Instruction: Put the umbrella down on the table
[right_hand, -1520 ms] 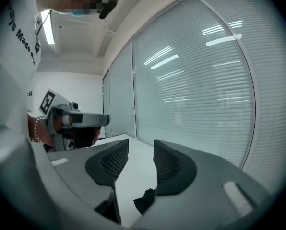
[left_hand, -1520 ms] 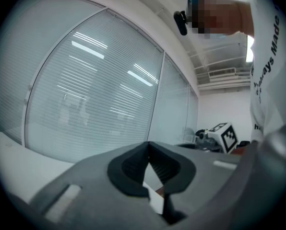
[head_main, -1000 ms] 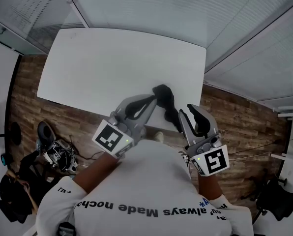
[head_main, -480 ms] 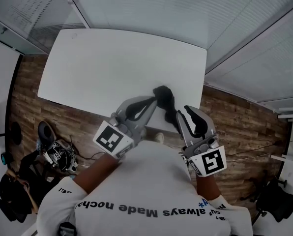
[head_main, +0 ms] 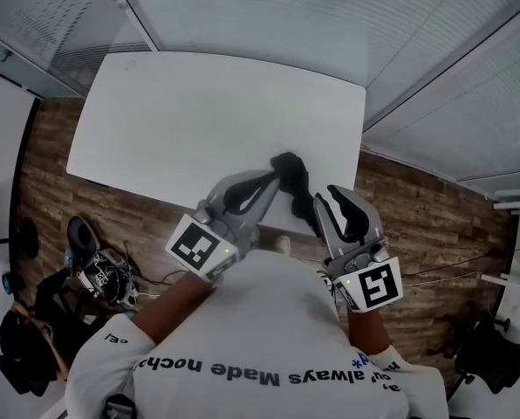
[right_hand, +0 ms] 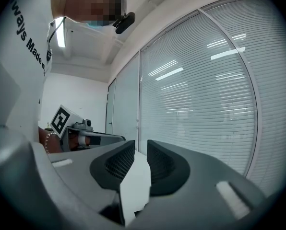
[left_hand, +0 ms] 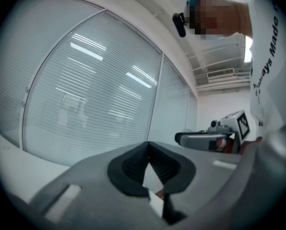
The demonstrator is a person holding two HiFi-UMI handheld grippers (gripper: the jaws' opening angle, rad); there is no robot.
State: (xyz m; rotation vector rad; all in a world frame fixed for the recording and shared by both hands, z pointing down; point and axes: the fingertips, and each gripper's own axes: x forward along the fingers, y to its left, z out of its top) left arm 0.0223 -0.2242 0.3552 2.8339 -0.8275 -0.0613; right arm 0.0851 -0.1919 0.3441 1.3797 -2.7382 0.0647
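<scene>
Black umbrella lies on the bench, right at the near edge and toward the right corner. Left gripper sits just beside it, jaws tip to tip, pinching nothing. Right gripper is on its other side, jaws pressed together, empty. Bare bench top runs wide to the left and far side. Glass wall hugs the far and right edges.

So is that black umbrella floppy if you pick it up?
Probably a bit floppy: the umbrella looks like a folded black bundle of crumpled cloth, so it may sag. It looks small beside the table, so likely light. Bunched cloth should keep it from rolling.
</scene>
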